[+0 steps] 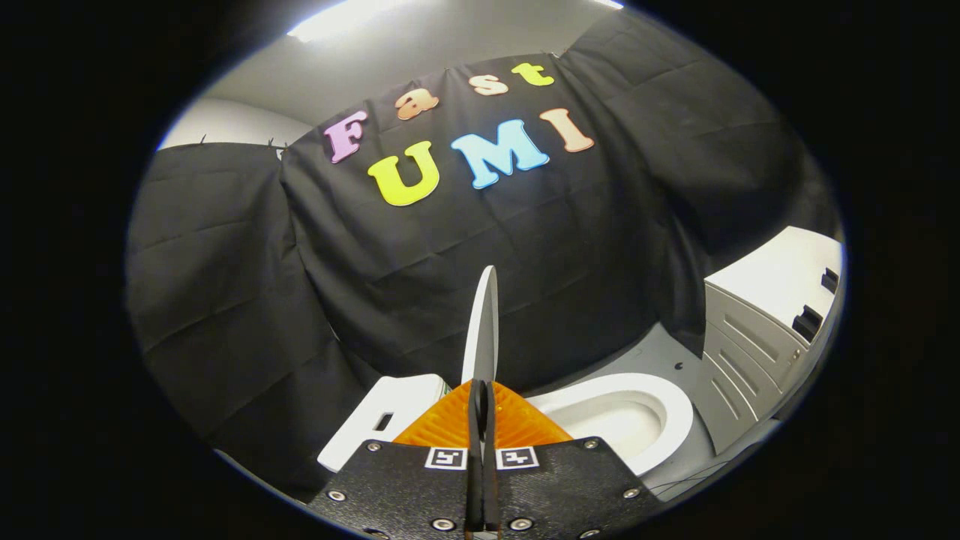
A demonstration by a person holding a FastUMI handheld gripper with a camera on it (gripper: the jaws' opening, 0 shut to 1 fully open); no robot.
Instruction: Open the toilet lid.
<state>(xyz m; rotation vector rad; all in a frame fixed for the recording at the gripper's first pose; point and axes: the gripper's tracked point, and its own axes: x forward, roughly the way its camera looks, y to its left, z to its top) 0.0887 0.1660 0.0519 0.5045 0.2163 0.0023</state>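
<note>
The gripper (481, 409) has its jaws pinched tight on the edge of the thin white plastic toilet lid (484, 330), which stands upright, edge-on, beside the open white oval toilet bowl (660, 405); a white ribbed cabinet (757, 345) sits beyond that bowl.

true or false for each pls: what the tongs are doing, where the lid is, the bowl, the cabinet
1. The tongs are shut on the toilet lid. True: both fingers press on its thin edge.
2. The lid lies flat over the bowl. False: it stands raised, edge-on, just ahead of the fingers.
3. The toilet bowl is uncovered. True: its white rim and hollow show beside the lid.
4. The white cabinet stands on the same side of the lid as the bowl. True: it stands beyond the bowl.
5. A hand rests on the cistern. False: the white cistern has nothing on it.
</note>
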